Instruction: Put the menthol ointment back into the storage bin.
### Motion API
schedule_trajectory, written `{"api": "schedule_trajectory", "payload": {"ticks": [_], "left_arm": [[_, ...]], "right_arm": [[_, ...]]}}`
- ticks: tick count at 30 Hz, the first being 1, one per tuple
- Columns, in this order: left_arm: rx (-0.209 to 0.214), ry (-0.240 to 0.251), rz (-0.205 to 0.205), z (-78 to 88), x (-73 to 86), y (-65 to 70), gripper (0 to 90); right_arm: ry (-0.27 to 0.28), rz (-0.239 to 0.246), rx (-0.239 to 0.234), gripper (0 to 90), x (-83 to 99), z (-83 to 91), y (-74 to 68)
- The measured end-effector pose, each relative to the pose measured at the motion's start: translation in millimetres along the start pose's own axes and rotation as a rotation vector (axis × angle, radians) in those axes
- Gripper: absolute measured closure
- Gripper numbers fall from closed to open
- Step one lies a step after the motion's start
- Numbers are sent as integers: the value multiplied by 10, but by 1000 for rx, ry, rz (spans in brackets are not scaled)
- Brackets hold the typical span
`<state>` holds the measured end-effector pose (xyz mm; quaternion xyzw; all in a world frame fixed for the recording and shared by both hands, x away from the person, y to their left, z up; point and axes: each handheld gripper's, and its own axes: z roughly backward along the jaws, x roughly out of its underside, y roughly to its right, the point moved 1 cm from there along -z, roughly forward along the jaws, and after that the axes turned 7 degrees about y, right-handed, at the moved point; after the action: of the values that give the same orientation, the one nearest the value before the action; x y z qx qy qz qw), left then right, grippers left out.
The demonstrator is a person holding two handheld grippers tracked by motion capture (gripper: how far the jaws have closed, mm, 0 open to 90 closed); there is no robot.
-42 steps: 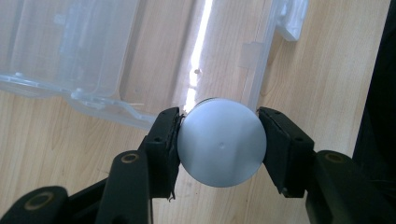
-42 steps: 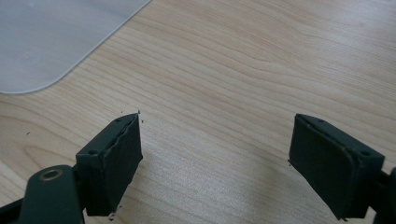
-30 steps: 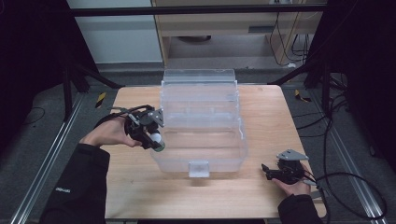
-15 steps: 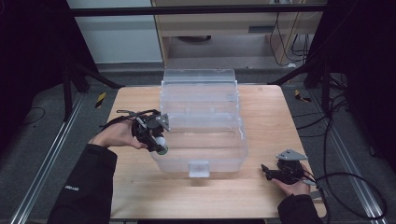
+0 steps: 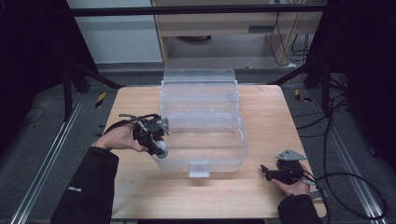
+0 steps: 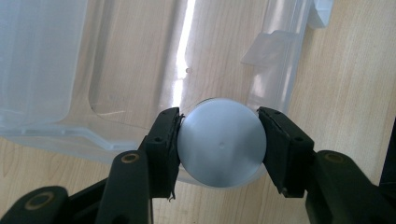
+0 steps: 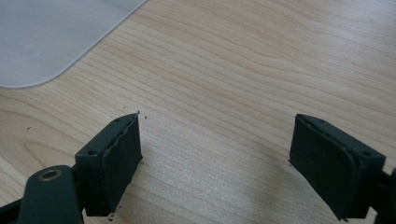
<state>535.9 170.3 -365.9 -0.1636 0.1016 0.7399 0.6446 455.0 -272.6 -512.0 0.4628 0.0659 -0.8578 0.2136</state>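
Clear bin beside left claw's ball

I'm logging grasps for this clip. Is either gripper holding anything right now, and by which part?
The left gripper grips a round white cap-like object across its rim, both jaws pressing opposite sides, above the clear plastic bin. The right gripper is open, holding nothing.

Overhead light falls on the wooden table while the room around stays dark. Glare streaks the clear plastic bin; the high view looks soft, slightly blurred.
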Motion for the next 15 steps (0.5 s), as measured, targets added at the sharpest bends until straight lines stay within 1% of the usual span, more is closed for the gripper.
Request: {"api": "schedule_trajectory", "payload": {"ticks": [5,9,15], "left_arm": [[6,4,3,-53,19,-9,502],[6,-7,7,-118,50,-23,502],[14,-9,14,-165,73,-36,502]], "right_arm": [[0,1,1,167,0,1,1],[-3,6,2,167,3,-3,0],[-2,2,0,166,5,-8,-6]]}}
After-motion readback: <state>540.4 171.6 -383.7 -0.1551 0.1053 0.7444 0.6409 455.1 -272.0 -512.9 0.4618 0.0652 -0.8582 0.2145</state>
